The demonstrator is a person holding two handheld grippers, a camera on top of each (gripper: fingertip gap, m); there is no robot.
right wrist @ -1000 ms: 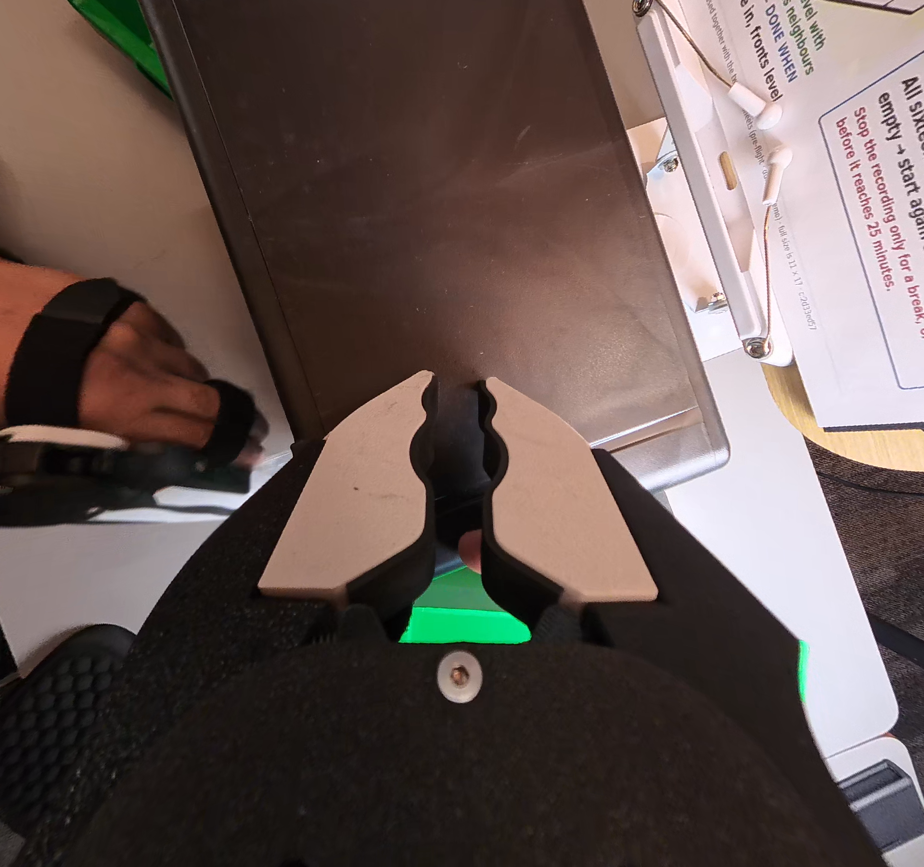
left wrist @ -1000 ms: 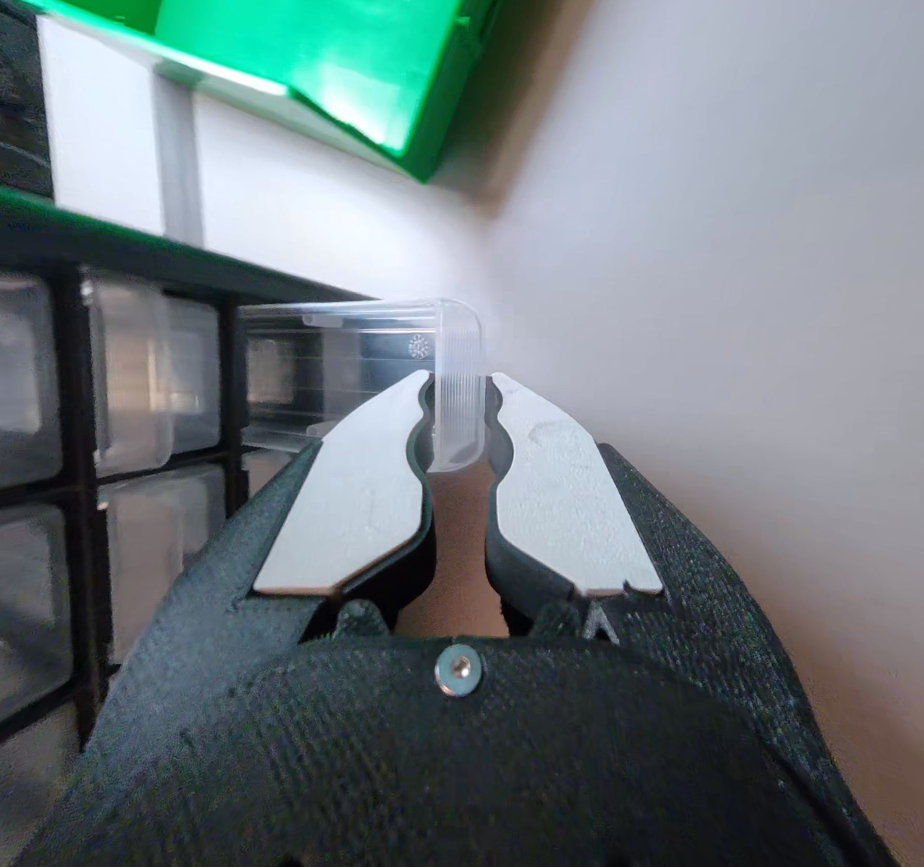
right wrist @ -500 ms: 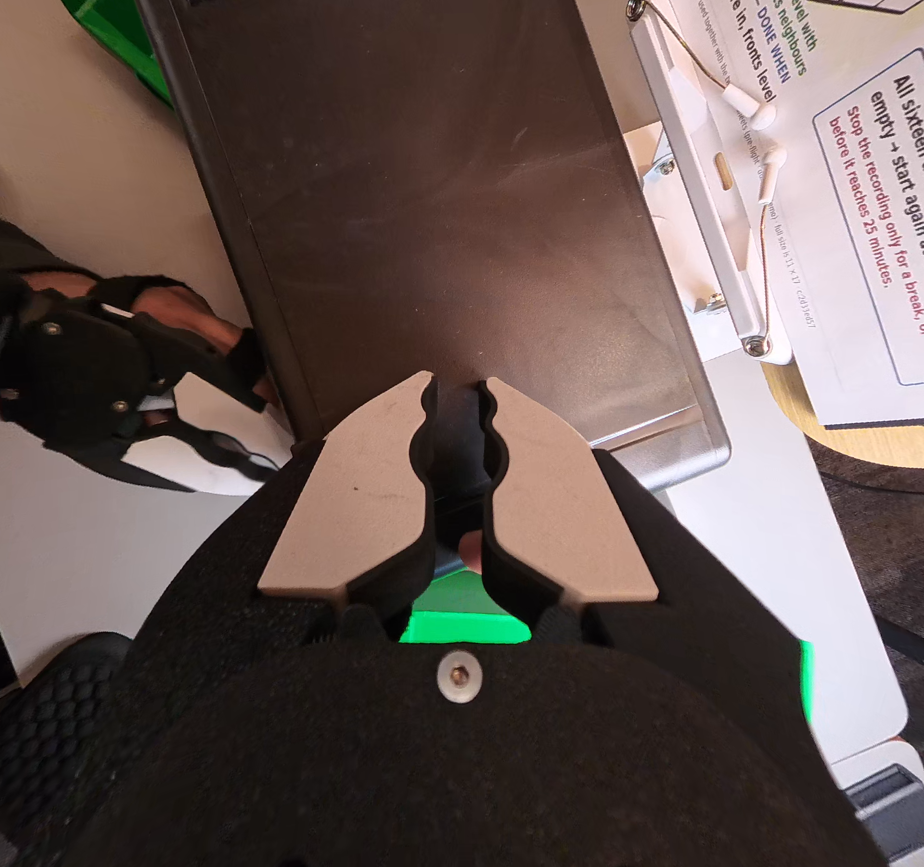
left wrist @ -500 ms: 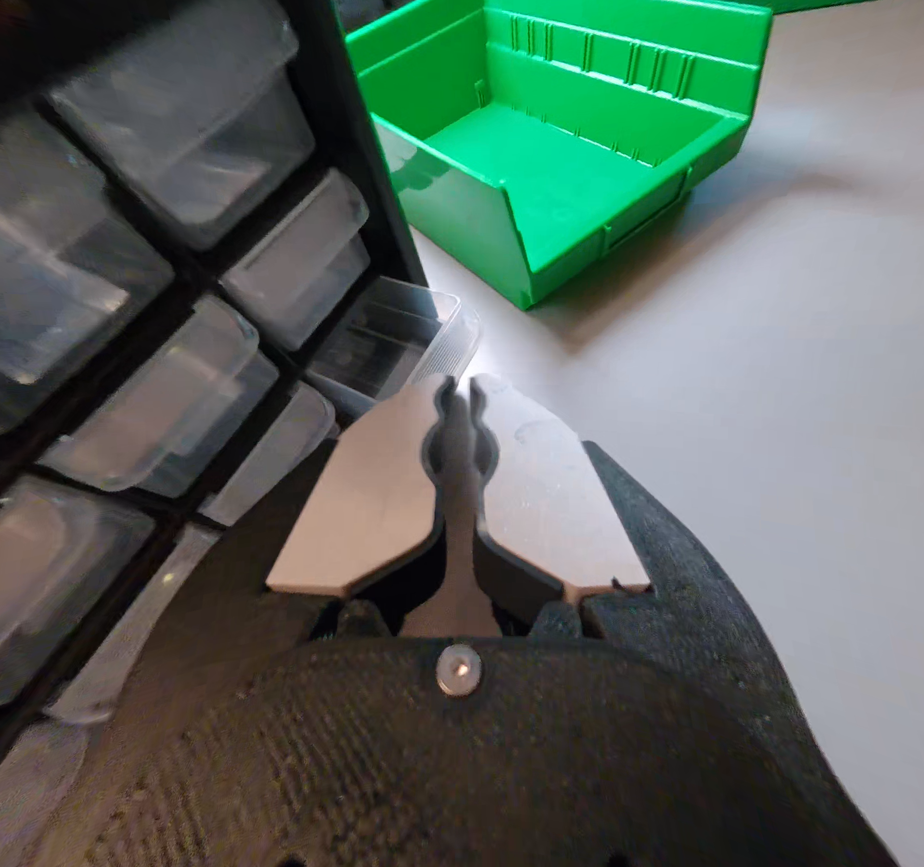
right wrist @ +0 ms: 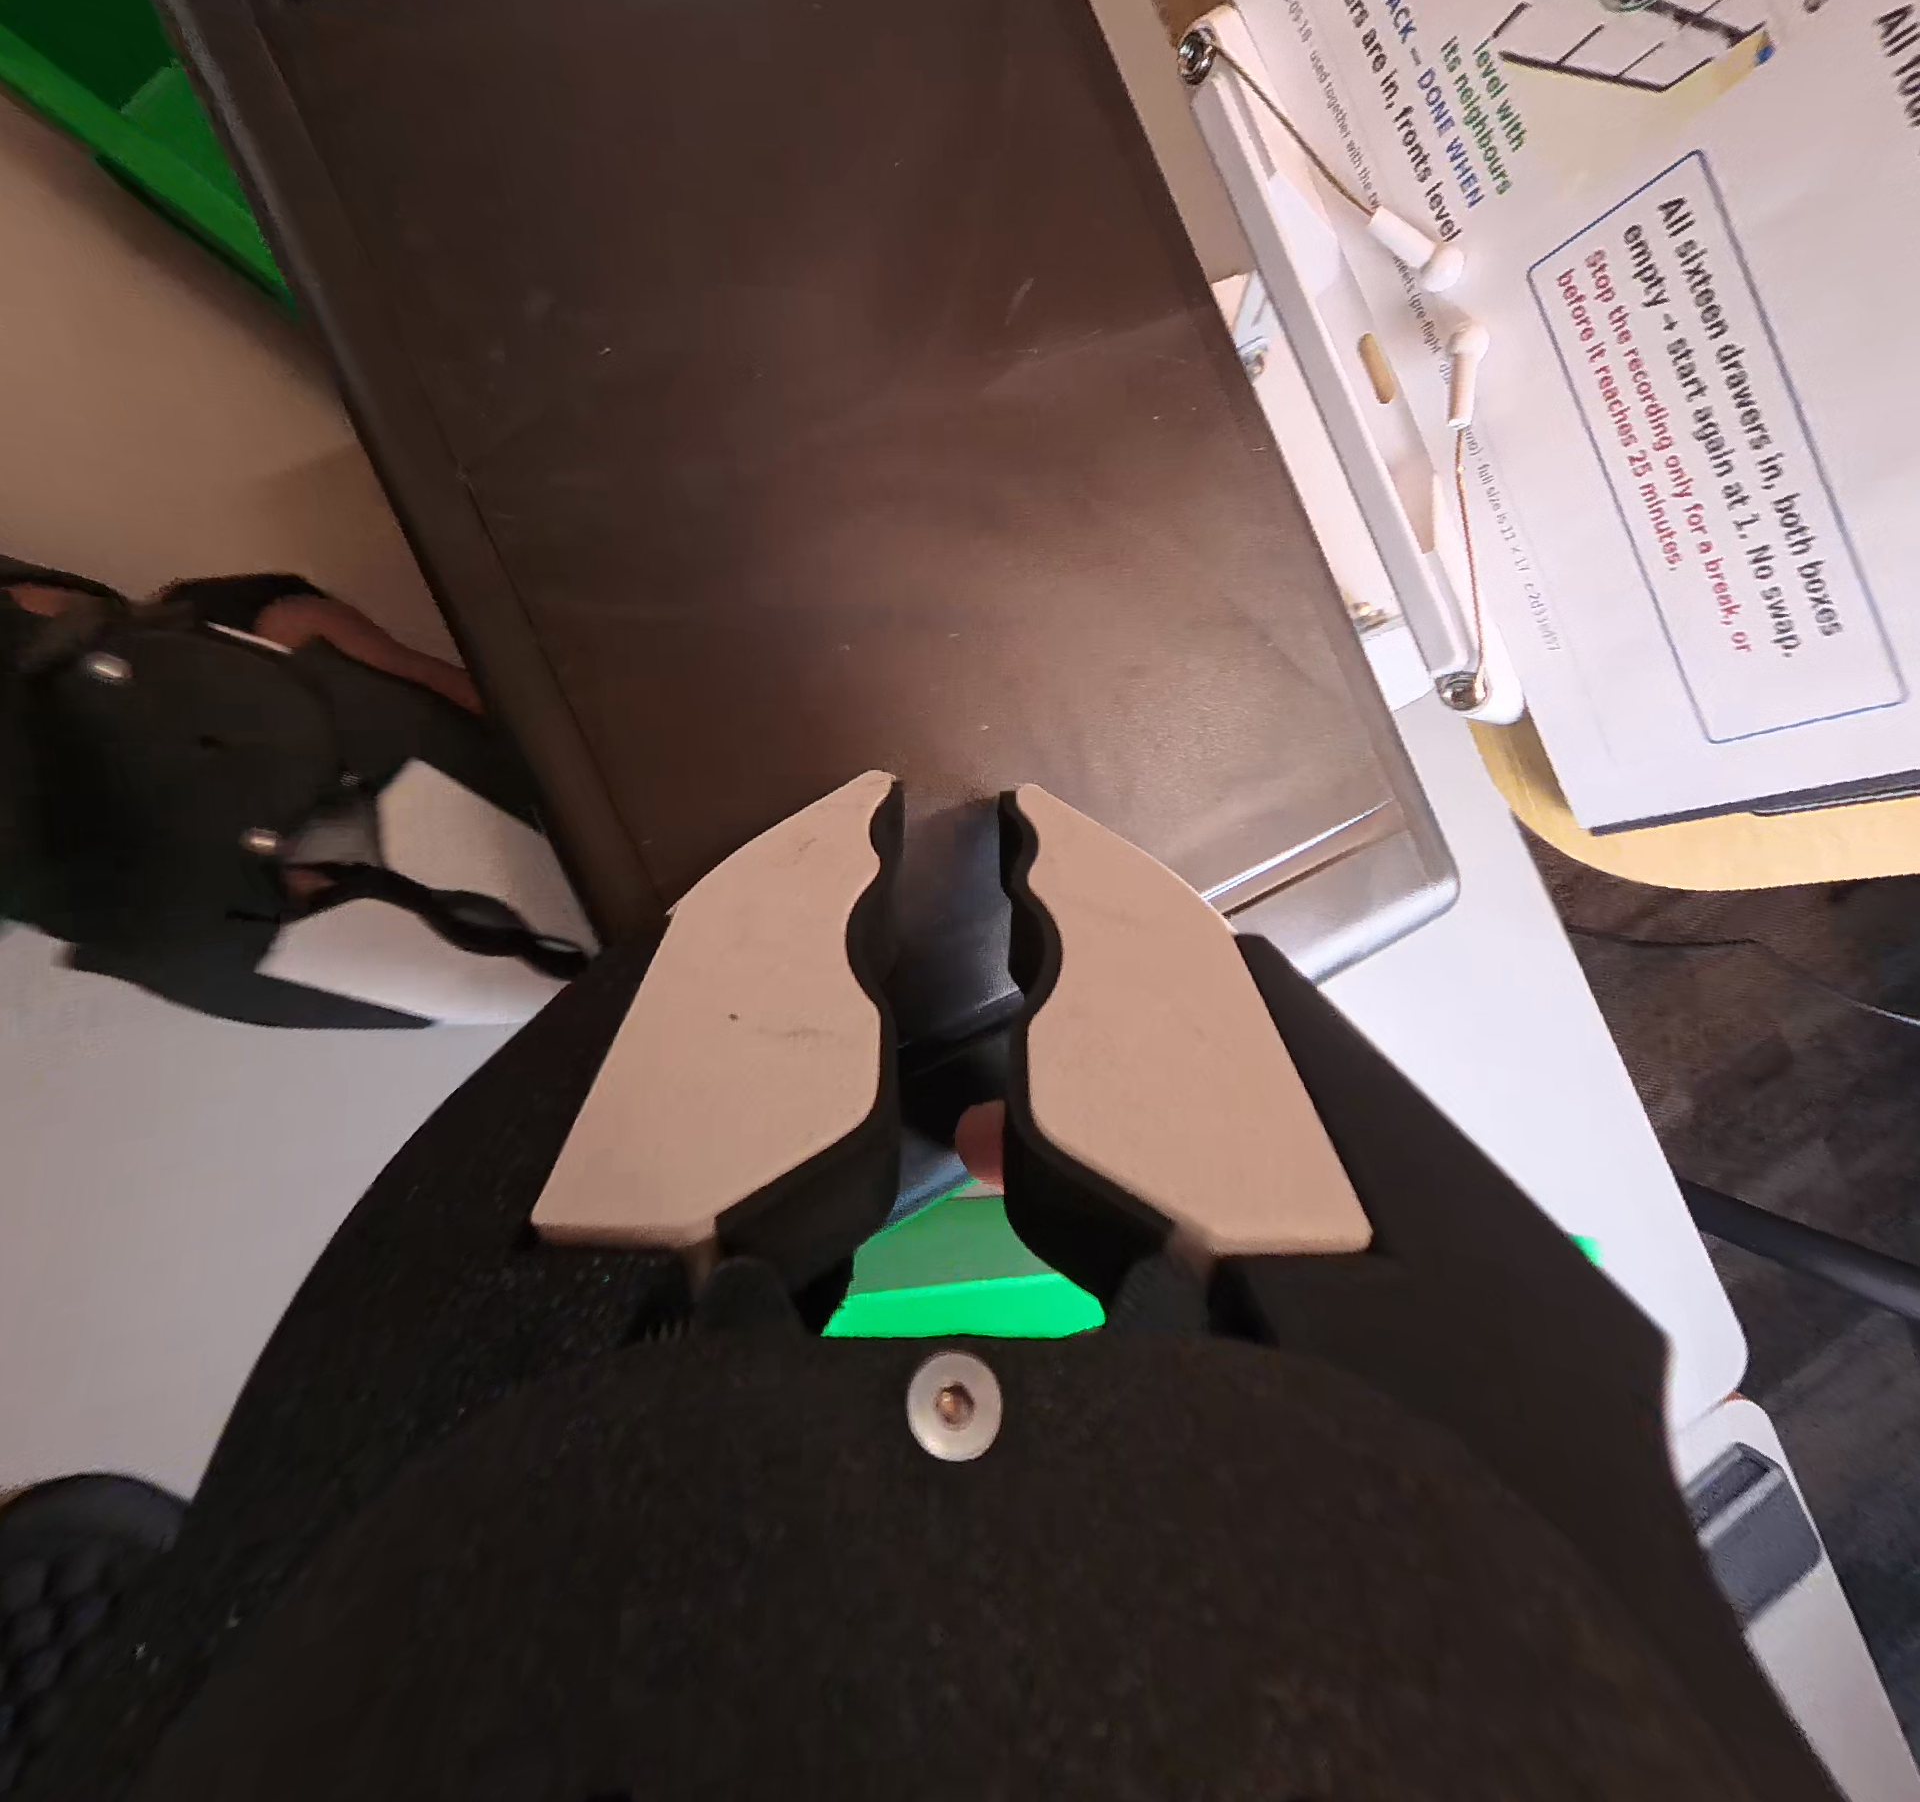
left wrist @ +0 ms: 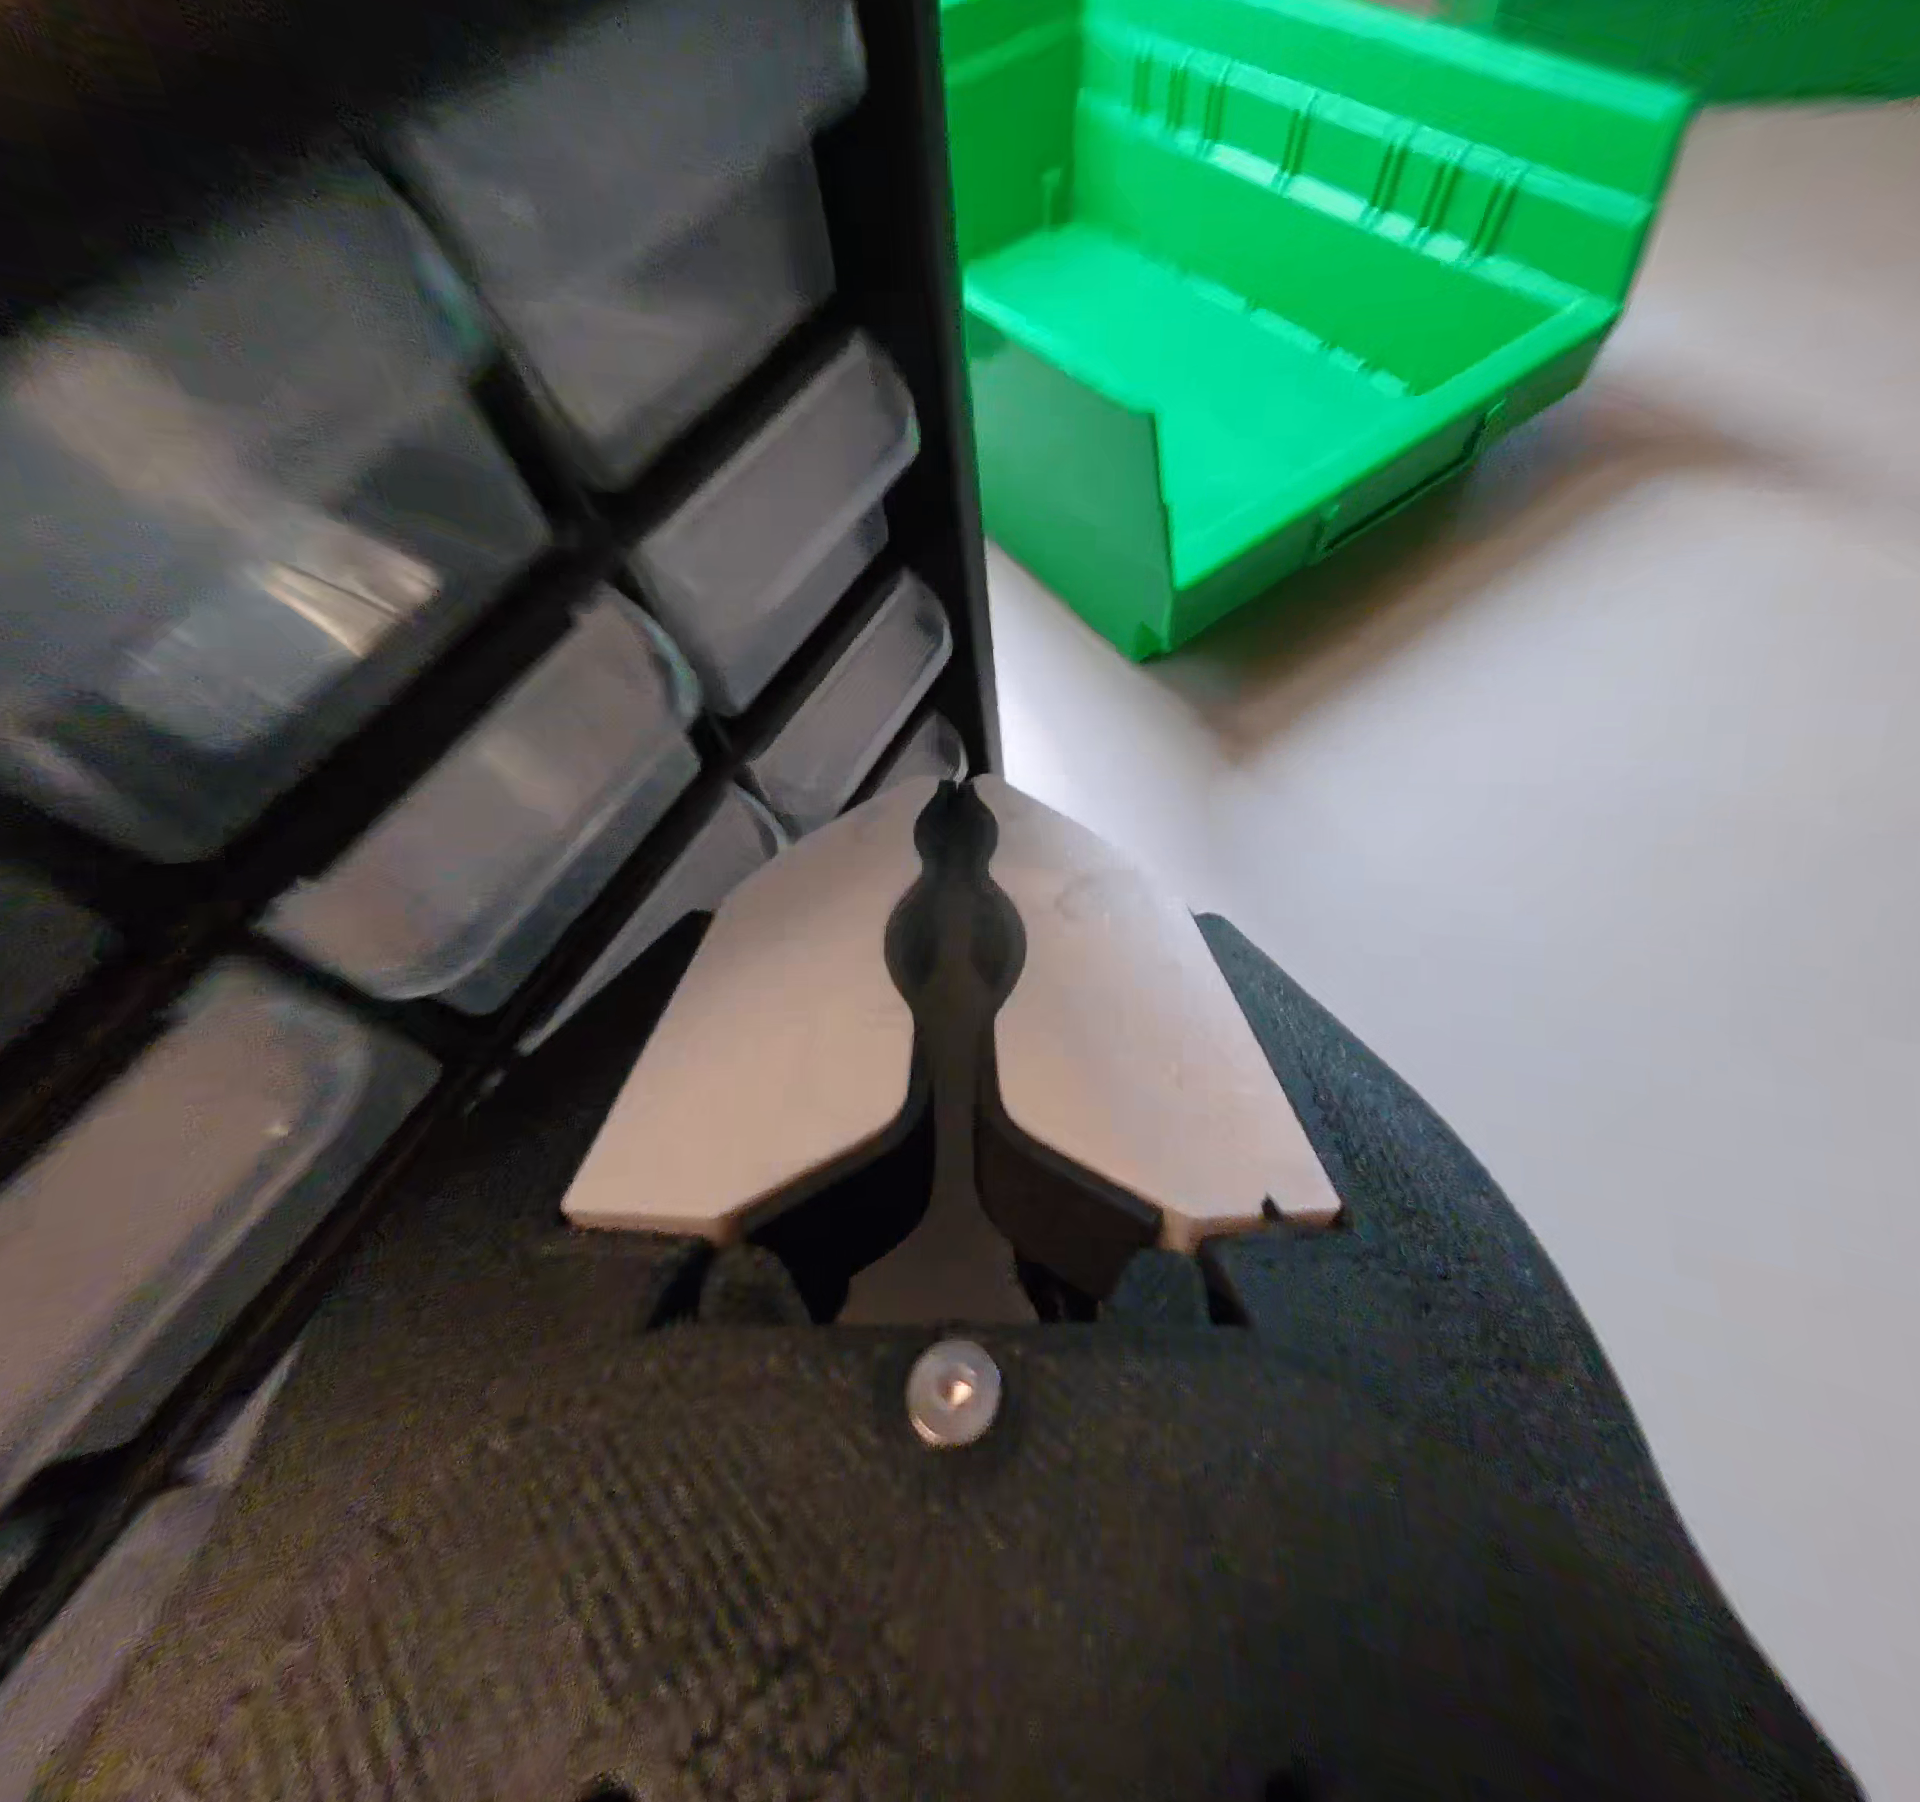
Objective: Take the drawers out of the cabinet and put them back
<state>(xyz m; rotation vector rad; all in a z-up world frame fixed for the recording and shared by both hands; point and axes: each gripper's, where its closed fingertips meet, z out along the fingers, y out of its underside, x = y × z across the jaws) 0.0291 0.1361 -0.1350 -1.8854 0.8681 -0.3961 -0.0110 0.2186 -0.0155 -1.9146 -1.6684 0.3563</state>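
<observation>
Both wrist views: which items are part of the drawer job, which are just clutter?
Job:
- black cabinet
- clear drawers seated in its front
- left claw, shut, empty, at the cabinet's lower corner
- right claw, slightly open above the cabinet top

Lying about:
- green bin, empty, on the table
- printed sheet
- white bracket with wire

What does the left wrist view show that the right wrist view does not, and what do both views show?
Only the left wrist view shows the cabinet's front with its clear drawers, the inside of the green bin beside it, and the left tongs shut near the lowest drawer. Only the right wrist view shows the cabinet's dark top, the right tongs slightly apart on its edge, and a printed sheet. Both show the cabinet and the pale table.
</observation>
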